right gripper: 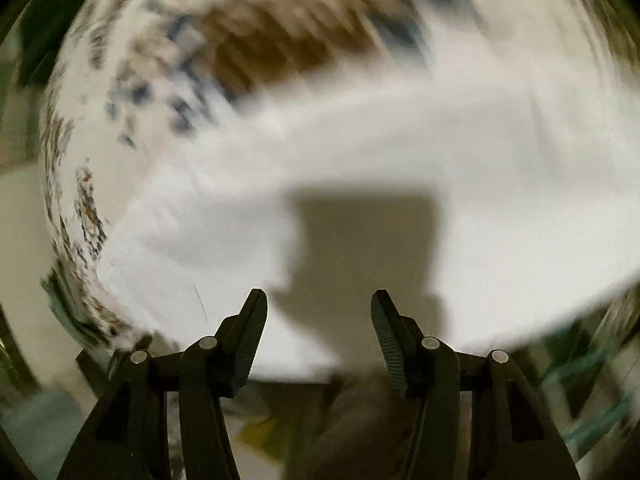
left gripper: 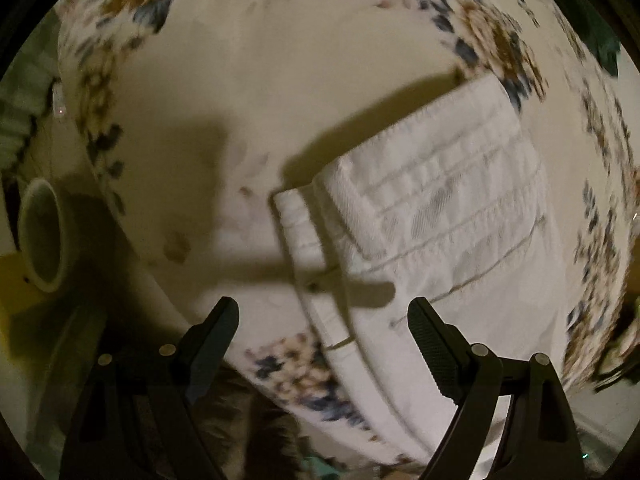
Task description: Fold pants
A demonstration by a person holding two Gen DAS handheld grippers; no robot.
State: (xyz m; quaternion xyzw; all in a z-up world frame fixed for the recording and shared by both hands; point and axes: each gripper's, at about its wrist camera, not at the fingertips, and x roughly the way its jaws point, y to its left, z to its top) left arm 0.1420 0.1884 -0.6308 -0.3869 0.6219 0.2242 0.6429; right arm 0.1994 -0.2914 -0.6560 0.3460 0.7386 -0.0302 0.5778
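So, the white pants [left gripper: 436, 216] lie folded into a thick stack on a flowered cloth [left gripper: 168, 128], sitting at approx 3 o'clock in the left wrist view, w/ the waistband edge running down toward 6. Left gripper [left gripper: 323, 316] hovers above the stack's near edge, jaws spread wide, nothing betw them. Right gripper [right gripper: 319, 304] also has jaws apart and empty; its view is badly blurred, showing only white fabric [right gripper: 400, 152] ahead and the flowered cloth at 10–12 o'clock. Judging by the stack, folding looks mostly done; the step in hand is prob a last fold or tidy-up. Next move would need both grippers to drop onto an edge and pinch all layers evenly. A roll of tape [left gripper: 42, 236] sits at 9 o'clock. No brand, label or writing readable anywhere.
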